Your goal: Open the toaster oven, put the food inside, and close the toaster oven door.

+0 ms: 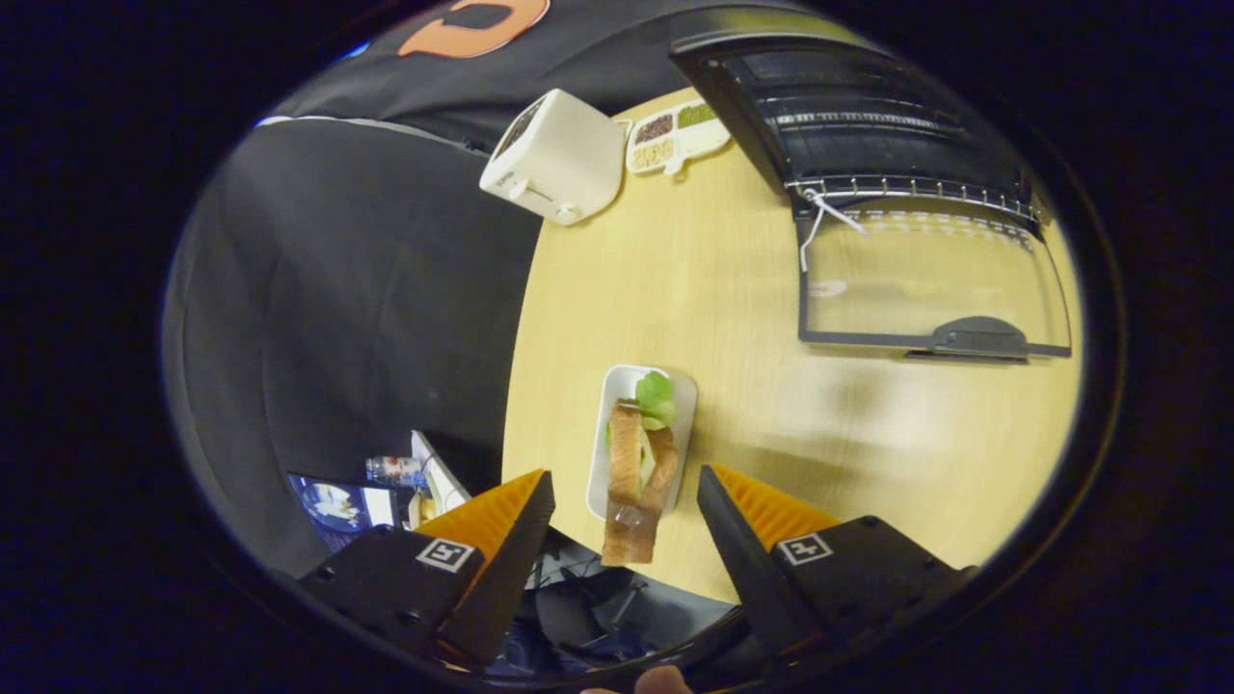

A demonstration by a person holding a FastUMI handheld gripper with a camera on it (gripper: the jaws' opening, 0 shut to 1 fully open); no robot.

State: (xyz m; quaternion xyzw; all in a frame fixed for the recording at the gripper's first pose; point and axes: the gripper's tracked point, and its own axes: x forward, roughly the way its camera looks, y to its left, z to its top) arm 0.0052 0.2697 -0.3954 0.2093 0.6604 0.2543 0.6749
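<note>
The toaster oven point(848, 116) stands at the far right of the wooden table point(733, 289) with its glass door point(930, 280) folded down flat and its wire rack showing inside. A sandwich point(638, 472) with green lettuce lies on a white oblong plate point(686, 400) near the table's near edge. One end of the sandwich sticks out past the plate. My gripper point(625, 496) is open, its two fingers wide apart on either side of the sandwich's near end, and they do not touch it.
A white pop-up toaster point(554, 159) stands at the far left edge of the table, with a small white dish of grains point(675, 135) next to it. Left of the table hangs dark cloth, and below it are a screen point(337, 506) and a bottle point(393, 469).
</note>
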